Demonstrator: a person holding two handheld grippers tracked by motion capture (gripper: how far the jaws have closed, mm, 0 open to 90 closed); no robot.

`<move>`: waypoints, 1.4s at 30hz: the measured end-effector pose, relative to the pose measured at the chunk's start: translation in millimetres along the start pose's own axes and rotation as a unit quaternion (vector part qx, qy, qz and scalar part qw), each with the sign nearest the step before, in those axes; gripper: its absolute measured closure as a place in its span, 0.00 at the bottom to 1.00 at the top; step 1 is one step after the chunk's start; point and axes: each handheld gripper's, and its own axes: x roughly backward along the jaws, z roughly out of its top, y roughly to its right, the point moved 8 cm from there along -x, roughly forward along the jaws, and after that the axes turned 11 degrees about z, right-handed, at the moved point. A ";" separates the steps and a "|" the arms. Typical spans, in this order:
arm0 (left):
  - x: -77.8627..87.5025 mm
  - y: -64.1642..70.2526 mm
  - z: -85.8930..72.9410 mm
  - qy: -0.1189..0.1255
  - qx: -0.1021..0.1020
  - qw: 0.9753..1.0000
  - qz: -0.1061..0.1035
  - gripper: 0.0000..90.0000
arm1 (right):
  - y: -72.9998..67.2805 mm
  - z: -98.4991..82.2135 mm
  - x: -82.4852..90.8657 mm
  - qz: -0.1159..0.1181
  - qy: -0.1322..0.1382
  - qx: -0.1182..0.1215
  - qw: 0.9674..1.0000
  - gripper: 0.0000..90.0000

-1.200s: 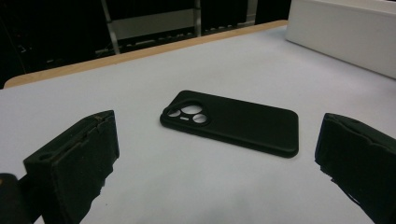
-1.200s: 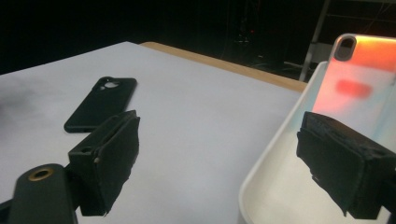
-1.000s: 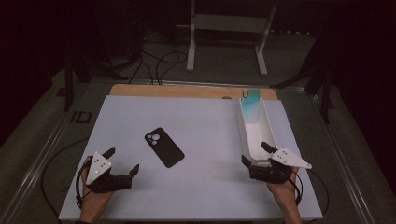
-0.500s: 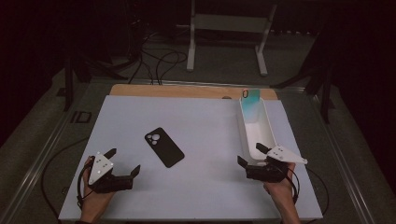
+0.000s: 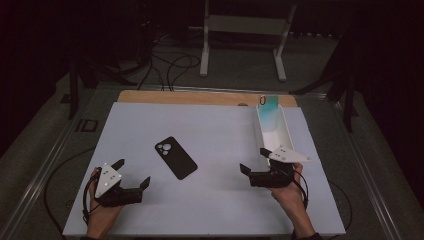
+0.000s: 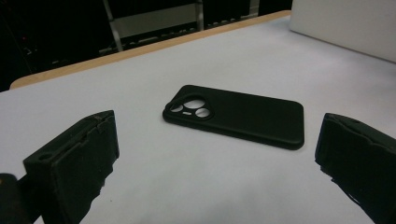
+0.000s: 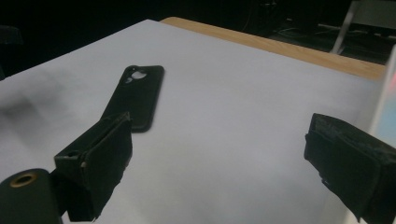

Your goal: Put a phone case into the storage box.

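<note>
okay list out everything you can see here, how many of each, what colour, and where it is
phone case: 1, black, flat on the white sheet, left of centre, camera cut-outs toward the far side
tray: 1, white, long and narrow, at the sheet's right edge
phone: 1, teal, inside the tray at its far end
white sheet: 1, covering the table
table: 1, wooden edge showing at the far side
stand: 1, white, on the floor beyond the table
left hand-held gripper: 1, black, near left, jaws open
right hand-held gripper: 1, black, near right beside the tray, jaws open
</note>
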 end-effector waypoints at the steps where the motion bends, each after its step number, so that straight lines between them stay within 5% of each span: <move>1: 0.0 0.1 -0.1 0.000 0.000 1.000 0.000 0.00 | -1.0 1.8 -2.5 0.002 -0.004 0.001 1.000 0.09; 19: -0.4 0.8 -0.7 -0.002 -0.002 1.000 0.000 0.00 | -18.9 22.4 -57.6 0.012 -0.085 0.010 0.996 0.09; 42: -0.4 2.0 -0.6 -0.002 -0.003 1.000 -0.002 0.00 | -47.5 24.1 -125.0 0.035 -0.173 0.030 0.984 0.09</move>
